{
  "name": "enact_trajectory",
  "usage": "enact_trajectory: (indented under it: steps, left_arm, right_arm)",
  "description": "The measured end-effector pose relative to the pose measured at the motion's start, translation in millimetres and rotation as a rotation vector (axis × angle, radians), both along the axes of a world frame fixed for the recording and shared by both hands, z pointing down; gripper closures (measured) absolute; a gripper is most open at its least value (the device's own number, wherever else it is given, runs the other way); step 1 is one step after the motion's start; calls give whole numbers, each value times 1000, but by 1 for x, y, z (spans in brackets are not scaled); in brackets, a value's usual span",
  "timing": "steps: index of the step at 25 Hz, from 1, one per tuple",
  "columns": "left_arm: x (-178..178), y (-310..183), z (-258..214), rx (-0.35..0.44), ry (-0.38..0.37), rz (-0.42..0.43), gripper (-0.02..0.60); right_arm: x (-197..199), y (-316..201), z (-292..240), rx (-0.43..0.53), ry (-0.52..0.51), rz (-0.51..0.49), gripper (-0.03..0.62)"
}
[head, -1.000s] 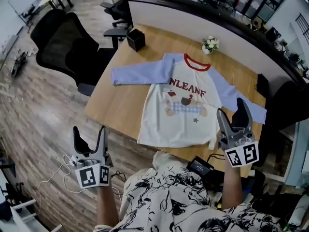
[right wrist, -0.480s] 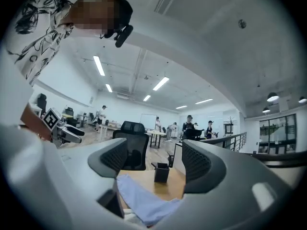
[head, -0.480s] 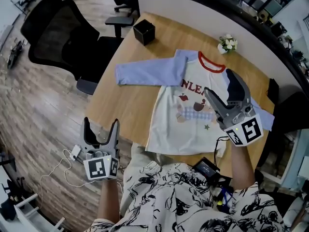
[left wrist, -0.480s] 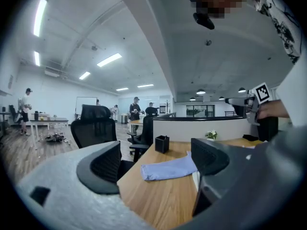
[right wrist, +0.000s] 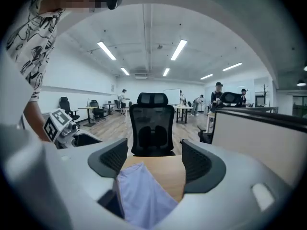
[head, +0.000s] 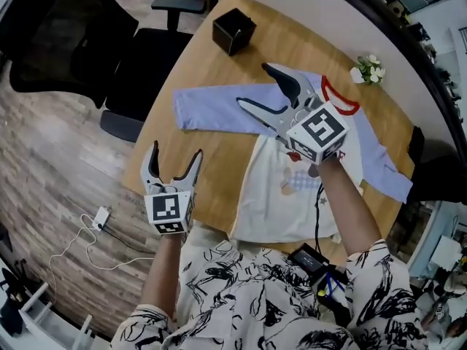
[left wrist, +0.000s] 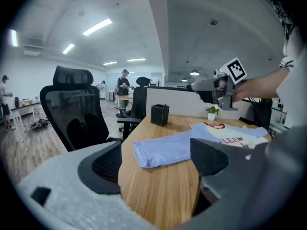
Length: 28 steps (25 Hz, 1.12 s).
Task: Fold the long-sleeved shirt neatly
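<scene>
The folding is looking barely begun: the long-sleeved shirt (head: 292, 195) is lying face up and spread flat on the tabletop (head: 211, 162), its pale body smoothed out with the hem nearest the person, and no fold is showing anywhere on it. The blue sleeve (head: 215, 111) on the left of the head view is stretching straight out sideways, and the other sleeve (head: 379, 162) is running out towards the far right edge, so both sleeves and the body are all waiting to be turned in. The right claw (head: 255, 86) is hovering over the outstretched sleeve close to its shoulder end, its jaws standing wide apart and gripping nothing; in the right gripper view the blue cloth is running below and between the jaws towards the cuff, though whether the claw is touching the fabric is not something I can tell. The left claw (head: 175, 155) is hanging at the near left edge of the tabletop, jaws likewise spread and empty, well apart from the shirt, with the sleeve's cuff lying ahead of it across bare wood.
</scene>
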<state>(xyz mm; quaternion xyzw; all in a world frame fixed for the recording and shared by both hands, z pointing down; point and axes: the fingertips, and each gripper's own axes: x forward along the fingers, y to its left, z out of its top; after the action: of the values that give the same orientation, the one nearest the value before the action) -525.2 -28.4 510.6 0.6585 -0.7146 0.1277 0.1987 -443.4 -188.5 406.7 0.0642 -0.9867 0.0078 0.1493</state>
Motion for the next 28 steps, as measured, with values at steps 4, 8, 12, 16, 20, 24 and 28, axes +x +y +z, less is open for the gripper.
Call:
enact_trajectory:
  steps: [4, 8, 12, 16, 20, 24, 28]
  left_arm:
    - [-4, -21, 36, -64, 6, 42, 167]
    - [-6, -35, 67, -120, 11, 89, 176]
    - [-11, -46, 90, -182, 26, 117, 212]
    - [-16, -52, 107, -238, 42, 121, 272]
    - [-18, -52, 128, -327, 37, 139, 328]
    - [-18, -53, 131, -349, -12, 175, 402]
    - [-21, -56, 130, -353, -16, 199, 514]
  right_arm:
    - [-63, -5, 49, -61, 69, -53, 244]
    - [-111, 3, 105, -112, 172, -107, 260]
    - [-146, 17, 155, -129, 304, -164, 286]
    - [-168, 24, 190, -123, 444, -204, 324]
    - [-174, 31, 217, -107, 589, -257, 399]
    - [-173, 33, 232, -81, 677, -281, 502]
    - [-174, 34, 233, -103, 675, -267, 569]
